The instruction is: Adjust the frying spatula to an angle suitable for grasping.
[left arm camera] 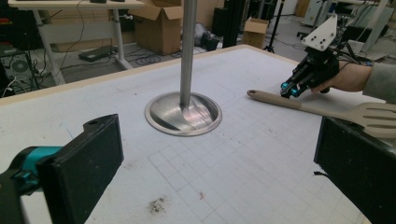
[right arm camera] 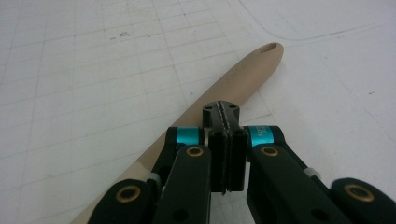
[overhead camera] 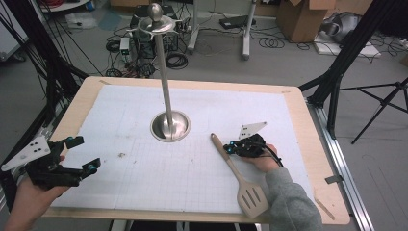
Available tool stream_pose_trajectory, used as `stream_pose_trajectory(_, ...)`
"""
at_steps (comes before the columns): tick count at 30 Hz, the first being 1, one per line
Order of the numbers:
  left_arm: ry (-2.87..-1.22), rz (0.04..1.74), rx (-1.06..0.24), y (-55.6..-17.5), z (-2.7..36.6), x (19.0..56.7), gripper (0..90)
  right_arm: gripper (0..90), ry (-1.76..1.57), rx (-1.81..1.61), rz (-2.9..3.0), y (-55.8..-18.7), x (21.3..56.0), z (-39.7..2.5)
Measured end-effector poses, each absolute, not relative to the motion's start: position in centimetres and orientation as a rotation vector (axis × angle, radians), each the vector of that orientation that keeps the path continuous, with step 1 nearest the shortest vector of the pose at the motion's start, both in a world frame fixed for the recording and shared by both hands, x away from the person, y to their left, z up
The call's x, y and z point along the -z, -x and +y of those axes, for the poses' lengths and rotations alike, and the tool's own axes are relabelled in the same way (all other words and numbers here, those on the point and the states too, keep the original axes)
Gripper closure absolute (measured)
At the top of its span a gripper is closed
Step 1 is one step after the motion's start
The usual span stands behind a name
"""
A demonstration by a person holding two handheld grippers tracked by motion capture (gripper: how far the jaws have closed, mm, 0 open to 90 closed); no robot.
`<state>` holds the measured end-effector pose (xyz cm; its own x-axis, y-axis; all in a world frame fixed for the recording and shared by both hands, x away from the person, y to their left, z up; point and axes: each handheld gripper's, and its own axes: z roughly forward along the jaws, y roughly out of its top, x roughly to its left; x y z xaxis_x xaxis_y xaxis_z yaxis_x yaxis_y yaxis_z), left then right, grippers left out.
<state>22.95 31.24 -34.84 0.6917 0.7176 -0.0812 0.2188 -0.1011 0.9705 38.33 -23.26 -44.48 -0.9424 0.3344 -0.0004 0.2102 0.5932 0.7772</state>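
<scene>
A beige spatula (overhead camera: 239,174) lies flat on the white gridded mat (overhead camera: 144,183), right of the metal stand (overhead camera: 170,126), its slotted blade toward the near table edge and its handle end pointing toward the stand's round base. The right gripper (overhead camera: 231,148) sits low over the handle with its jaws pressed together, tips right at the handle; they have hold of nothing that can be seen. The left gripper (overhead camera: 85,154) hovers at the mat's left side, well apart from the spatula, jaws spread wide and empty.
</scene>
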Motion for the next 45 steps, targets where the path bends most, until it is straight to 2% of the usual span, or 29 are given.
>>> stream_pose_trajectory(7, -1.657, 0.754, -0.486, -23.5, 31.0, 34.8, 1.7, 90.0, -0.445, -1.333, 2.645, -37.3, 43.1, -24.0)
stream_pose_trajectory(21, -1.675, 0.707, -0.444, -25.7, 29.2, 34.7, 1.7, 90.0, -0.252, -1.27, 2.767, -32.3, 42.9, -23.6)
stream_pose_trajectory(31, -1.676, 0.697, -0.427, -26.4, 28.8, 34.8, 1.8, 90.0, -0.176, -1.152, 2.857, -31.4, 43.6, -22.8)
stream_pose_trajectory(45, -1.677, 0.692, -0.417, -26.8, 28.5, 34.9, 1.7, 90.0, -0.221, -1.092, 2.89, -30.8, 43.6, -24.1)
